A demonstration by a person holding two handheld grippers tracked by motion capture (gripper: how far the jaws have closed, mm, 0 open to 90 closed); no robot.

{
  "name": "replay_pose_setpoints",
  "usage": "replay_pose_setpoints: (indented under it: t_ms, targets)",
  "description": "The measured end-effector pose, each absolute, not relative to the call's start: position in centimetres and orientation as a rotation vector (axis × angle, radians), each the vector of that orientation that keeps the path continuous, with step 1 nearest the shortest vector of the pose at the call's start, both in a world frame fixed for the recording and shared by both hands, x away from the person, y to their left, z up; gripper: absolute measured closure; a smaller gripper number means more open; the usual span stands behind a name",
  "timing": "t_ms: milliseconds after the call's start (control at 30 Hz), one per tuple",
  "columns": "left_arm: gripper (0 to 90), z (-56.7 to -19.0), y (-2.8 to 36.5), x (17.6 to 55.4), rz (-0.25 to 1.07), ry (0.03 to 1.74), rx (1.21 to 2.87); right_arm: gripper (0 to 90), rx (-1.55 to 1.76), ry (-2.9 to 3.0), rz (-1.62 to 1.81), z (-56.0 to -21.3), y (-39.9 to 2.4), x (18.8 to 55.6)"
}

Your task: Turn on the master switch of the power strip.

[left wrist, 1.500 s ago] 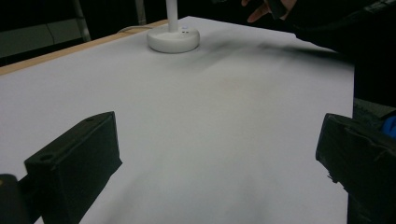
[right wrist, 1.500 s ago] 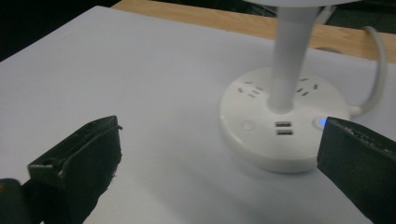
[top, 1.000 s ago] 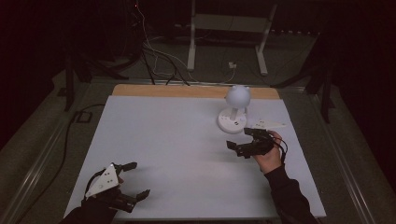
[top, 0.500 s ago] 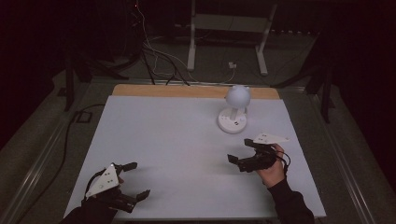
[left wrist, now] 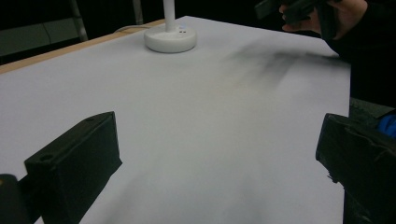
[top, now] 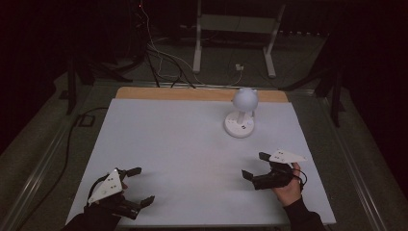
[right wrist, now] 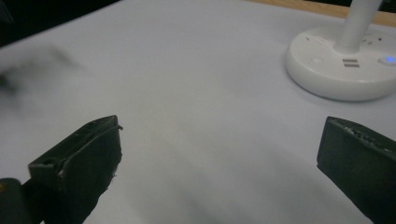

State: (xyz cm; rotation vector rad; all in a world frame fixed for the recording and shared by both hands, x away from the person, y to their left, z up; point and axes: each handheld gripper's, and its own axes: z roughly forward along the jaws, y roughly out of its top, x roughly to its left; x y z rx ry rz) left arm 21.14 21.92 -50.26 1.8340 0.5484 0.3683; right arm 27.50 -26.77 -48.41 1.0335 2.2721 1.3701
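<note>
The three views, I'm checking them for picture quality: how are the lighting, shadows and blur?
High view: dim, dark surroundings, the white table evenly lit, the lamp sharp enough. Left gripper view: streaky dark shadow on the table under the right gripper; its own jaws are soft-edged. Right gripper view: the lamp base is fairly clear, a smeared dark patch sits at the left edge, and the near jaws are blurred.

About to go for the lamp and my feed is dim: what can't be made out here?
- Desk lamp head: cut off by the top edge in both gripper views; the high view shows a pale blob.
- Base buttons: markings too small to read.
- Left gripper body: below the left gripper view's bottom edge.
- Right gripper: cut by the left gripper view's top edge, blurred.
</note>
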Motion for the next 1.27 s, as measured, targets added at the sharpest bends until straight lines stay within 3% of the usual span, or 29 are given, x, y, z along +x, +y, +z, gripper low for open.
replay_pose_setpoints:
  t_ms: [767,1267]
  targets:
    - [0.2,-50.2,21.9,21.1,0.369,0.546,1.835,0.0,0.966,2.362,1.141,-51.9,-29.4,24.6]
    - [0.2,-50.3,21.8,21.2,0.364,0.548,1.839,0.0,0.970,2.351,1.170,-52.1,-30.4,24.8]
